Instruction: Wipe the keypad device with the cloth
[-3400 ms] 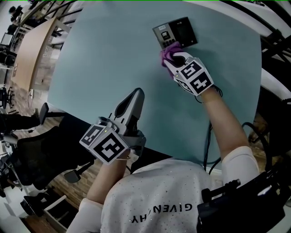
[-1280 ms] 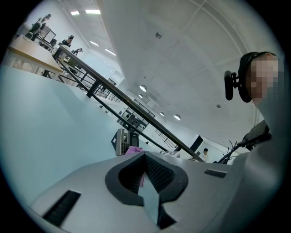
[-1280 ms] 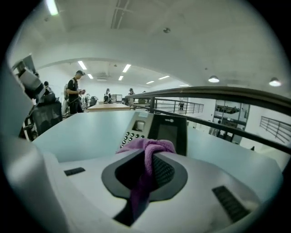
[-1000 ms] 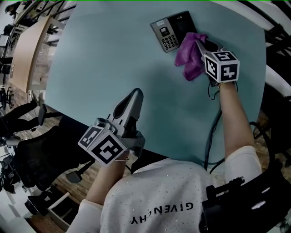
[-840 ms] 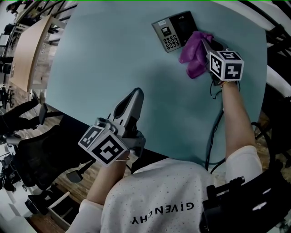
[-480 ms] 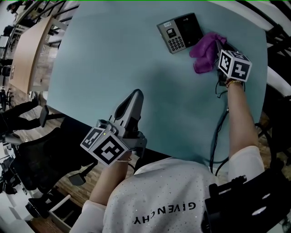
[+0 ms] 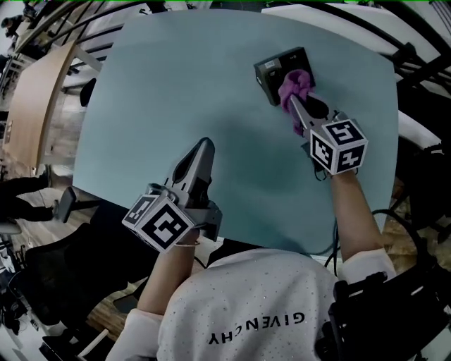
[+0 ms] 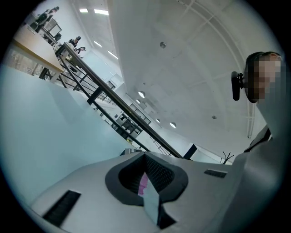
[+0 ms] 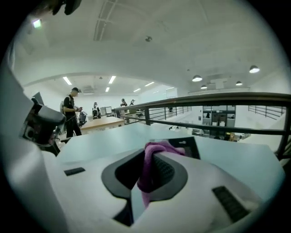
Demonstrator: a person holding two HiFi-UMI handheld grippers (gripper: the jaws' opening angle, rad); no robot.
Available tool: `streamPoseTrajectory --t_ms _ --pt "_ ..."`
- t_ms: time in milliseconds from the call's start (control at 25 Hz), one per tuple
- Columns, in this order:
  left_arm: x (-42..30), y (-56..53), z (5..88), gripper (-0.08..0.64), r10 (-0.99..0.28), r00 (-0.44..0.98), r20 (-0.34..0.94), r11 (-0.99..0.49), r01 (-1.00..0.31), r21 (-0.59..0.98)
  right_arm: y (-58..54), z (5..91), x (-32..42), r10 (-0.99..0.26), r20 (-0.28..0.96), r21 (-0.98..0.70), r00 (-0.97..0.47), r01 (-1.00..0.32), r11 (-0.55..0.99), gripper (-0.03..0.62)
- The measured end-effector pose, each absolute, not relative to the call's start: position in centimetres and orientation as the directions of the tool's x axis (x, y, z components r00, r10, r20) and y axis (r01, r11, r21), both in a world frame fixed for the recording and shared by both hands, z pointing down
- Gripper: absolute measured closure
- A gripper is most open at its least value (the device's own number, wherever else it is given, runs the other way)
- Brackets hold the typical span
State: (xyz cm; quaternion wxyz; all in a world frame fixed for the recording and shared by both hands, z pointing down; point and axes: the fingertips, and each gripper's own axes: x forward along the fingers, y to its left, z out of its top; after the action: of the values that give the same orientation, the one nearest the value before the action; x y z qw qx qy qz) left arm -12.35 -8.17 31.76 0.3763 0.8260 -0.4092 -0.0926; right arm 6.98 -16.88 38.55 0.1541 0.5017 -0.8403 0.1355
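The dark keypad device point(image 7: 276, 68) lies at the far right of the teal table point(image 7: 162, 92). A purple cloth point(image 7: 295, 86) is bunched on the device's near right part and hides its keys. My right gripper point(image 7: 298, 107) is shut on the cloth and points up-left at the device. In the right gripper view the cloth point(image 9: 154, 157) hangs pinched in the right gripper point(image 9: 153, 160), with the device point(image 9: 190, 144) just behind. My left gripper point(image 7: 205, 144) is shut and holds nothing, resting near the table's front edge, far from the device. The left gripper point(image 8: 145, 158) faces across the table.
A dark cable point(image 7: 332, 236) runs off the table's front edge under the right arm. A wooden desk point(image 7: 32, 92) stands to the left, a black chair point(image 7: 49, 240) at lower left. White rails point(image 7: 331, 14) curve round the table's far right. People point(image 9: 71, 111) stand far off.
The right gripper carried the cloth from the right side of the device back onto it, so the keys are now covered. The left gripper stayed where it was.
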Motion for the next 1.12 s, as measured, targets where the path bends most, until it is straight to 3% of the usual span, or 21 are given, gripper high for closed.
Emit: streamPoseTrajectory --t_ms 320,720,1120 --pt "-15.7 -11.6 28.6 0.555 -0.696 0.715 0.062 -0.485 -0.532 0.694 -21.1 38.1 -3.5 -0.764 0.441 -0.074 -0.472 -0.867 0.493 0.565" --pt "-18.6 -13.5 28.8 0.555 -0.687 0.727 0.003 -0.504 -0.480 0.719 -24.2 42.7 0.2 -0.780 0.590 0.031 -0.208 -0.960 0.279 0.565" --pt "-17.9 -14.3 29.7 0.555 -0.645 0.764 -0.011 -0.523 -0.431 0.735 -21.2 46.1 1.7 -0.728 0.674 0.047 -0.126 -0.976 0.213 0.565"
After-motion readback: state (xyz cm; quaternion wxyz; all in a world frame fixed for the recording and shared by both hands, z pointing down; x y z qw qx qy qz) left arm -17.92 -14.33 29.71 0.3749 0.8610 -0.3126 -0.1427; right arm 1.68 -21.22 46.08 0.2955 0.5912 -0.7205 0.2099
